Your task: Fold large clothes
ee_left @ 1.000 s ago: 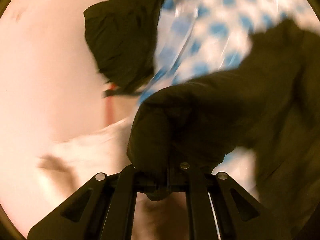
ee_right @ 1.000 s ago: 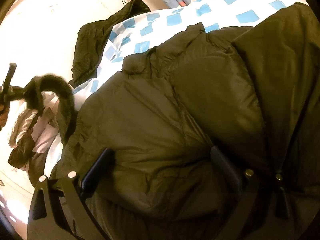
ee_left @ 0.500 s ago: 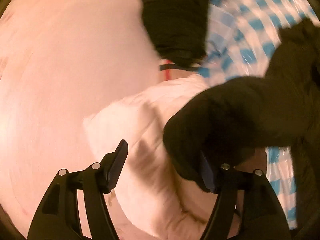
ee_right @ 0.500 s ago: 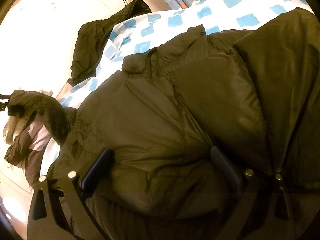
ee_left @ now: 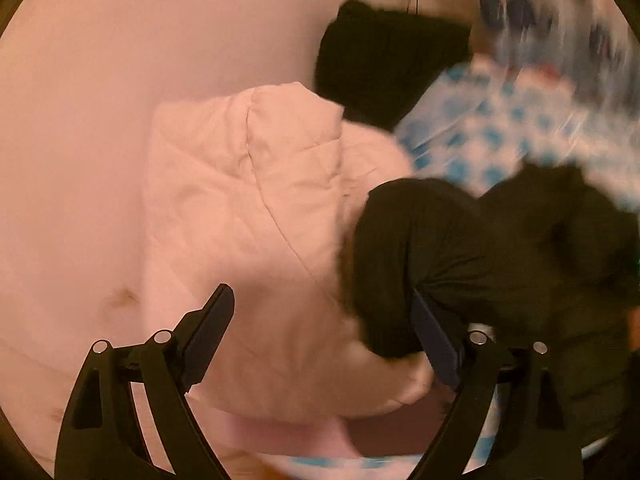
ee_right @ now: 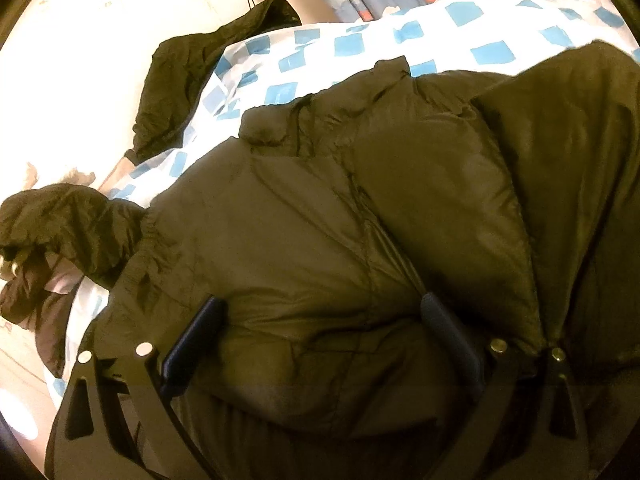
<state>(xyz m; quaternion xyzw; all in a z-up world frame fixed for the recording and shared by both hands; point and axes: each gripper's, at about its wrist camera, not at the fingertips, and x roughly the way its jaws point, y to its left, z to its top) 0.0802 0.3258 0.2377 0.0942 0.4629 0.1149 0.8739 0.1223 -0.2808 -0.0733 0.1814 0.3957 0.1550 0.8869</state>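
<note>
Meanwhile, the dark olive puffer jacket (ee_right: 320, 220) lay across the blue-checked white bedspread (ee_right: 360, 44) (sleeve dangling leftward); right gripper (ee_right: 324, 320) and left gripper (ee_left: 324, 320) both stood spread, empty.

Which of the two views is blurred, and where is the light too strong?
Left wrist view: motion blur smears the checked sheet and the dark jacket; the pale quilt is soft, with a pink cast. Right wrist view: the jacket is sharp, but the wall at upper left is washed out white; fisheye bending curves both views' edges.
</note>
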